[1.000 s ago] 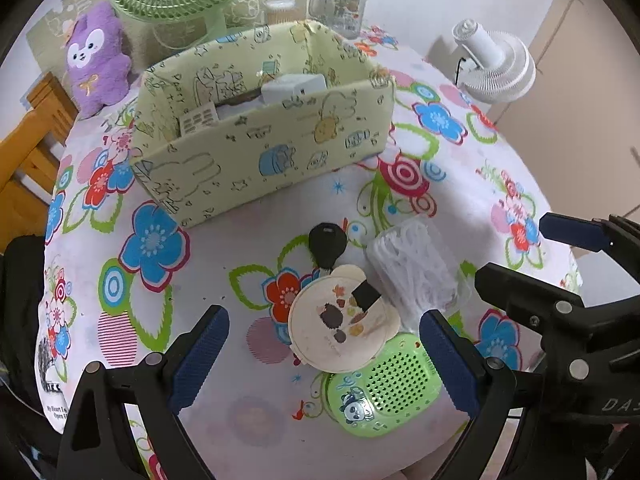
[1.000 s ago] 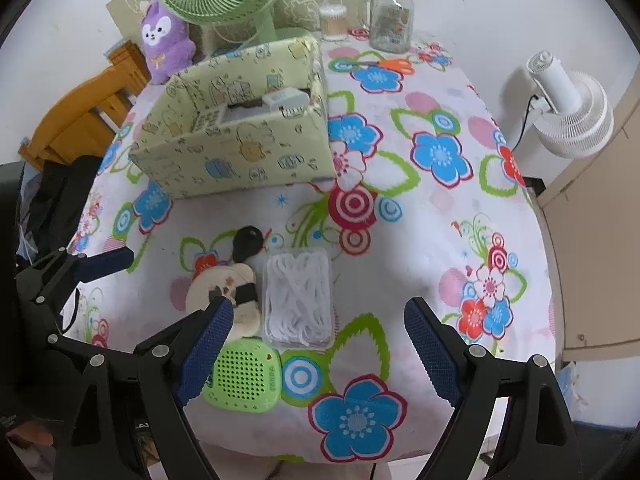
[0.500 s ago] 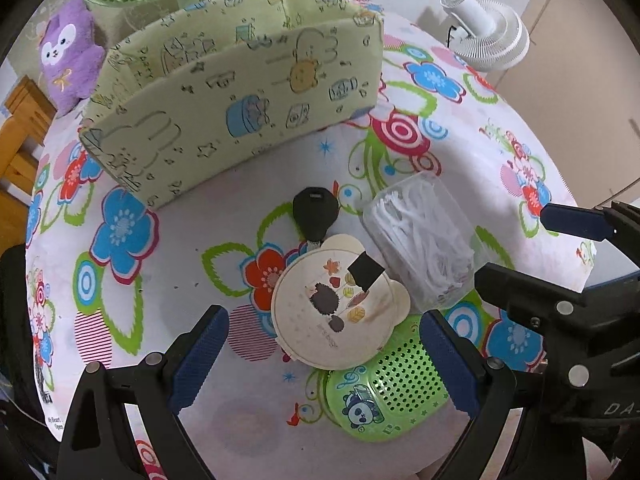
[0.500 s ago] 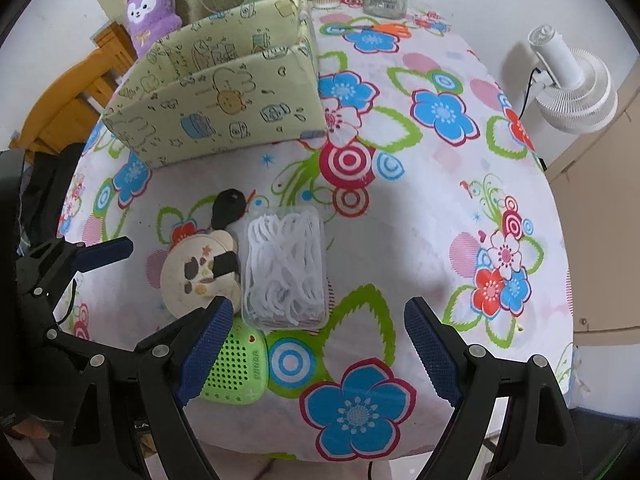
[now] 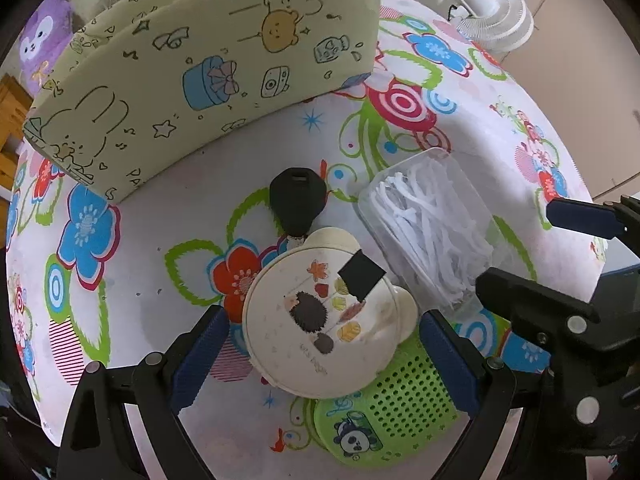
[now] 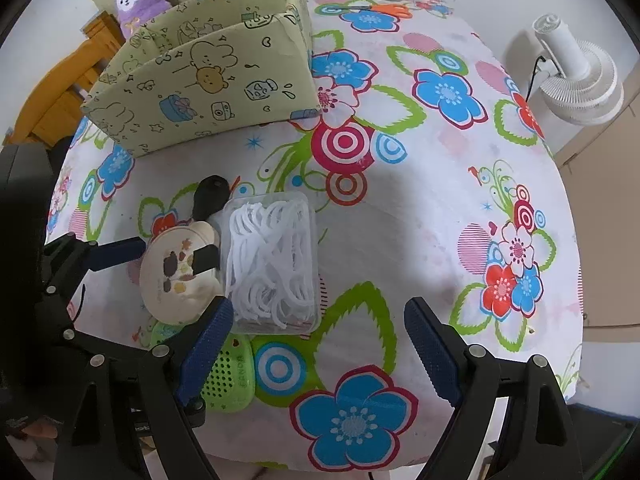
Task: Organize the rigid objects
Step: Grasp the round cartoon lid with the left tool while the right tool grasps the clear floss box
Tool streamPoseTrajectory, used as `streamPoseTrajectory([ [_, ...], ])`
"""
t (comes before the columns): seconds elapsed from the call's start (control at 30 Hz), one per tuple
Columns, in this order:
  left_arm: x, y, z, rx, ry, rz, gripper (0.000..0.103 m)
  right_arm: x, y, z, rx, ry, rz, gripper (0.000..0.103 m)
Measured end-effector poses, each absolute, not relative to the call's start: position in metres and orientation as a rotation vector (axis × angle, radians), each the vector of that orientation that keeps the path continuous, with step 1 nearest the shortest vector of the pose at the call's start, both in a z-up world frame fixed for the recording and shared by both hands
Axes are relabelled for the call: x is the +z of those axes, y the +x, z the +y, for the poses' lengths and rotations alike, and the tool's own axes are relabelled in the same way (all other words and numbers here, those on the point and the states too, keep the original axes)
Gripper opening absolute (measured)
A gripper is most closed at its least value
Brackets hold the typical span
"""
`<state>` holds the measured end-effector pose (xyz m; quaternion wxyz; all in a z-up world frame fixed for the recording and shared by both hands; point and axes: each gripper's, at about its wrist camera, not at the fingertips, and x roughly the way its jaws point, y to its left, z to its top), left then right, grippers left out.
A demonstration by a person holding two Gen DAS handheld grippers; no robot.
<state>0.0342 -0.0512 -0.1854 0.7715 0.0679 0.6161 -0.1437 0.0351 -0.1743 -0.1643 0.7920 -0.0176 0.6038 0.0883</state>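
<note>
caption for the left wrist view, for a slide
Open left gripper above a bear-eared round case beside a floss pick box.

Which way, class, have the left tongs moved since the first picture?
Yes: the left tongs have come down toward the table, judged against the yellow storage box, which now looms larger; the cream bear-eared lid sits between their open tips.

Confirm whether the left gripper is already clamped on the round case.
No. The left gripper stands open, its blue pads either side of the round case with gaps showing.
</note>
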Motion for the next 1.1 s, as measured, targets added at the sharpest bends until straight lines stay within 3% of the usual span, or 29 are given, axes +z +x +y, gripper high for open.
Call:
streamPoseTrajectory([
  [0.2, -0.189, 0.036, -0.051, -0.287, 0.135, 1.326, 0.095, -0.170, 0.040, -0.175, 0.196, -0.030, 1.315, 0.089],
  [0.33, -0.189, 0.035, -0.057, -0.260, 0.200, 1.316, 0.085, -0.174, 0.044, -0.170, 0.212, -0.048, 1.324, 0.089],
  [1.1, -0.194, 0.045, -0.013, -0.131, 0.108, 1.340, 0.085, -0.195, 0.083, -0.121, 0.288, -0.142, 1.377, 0.089],
])
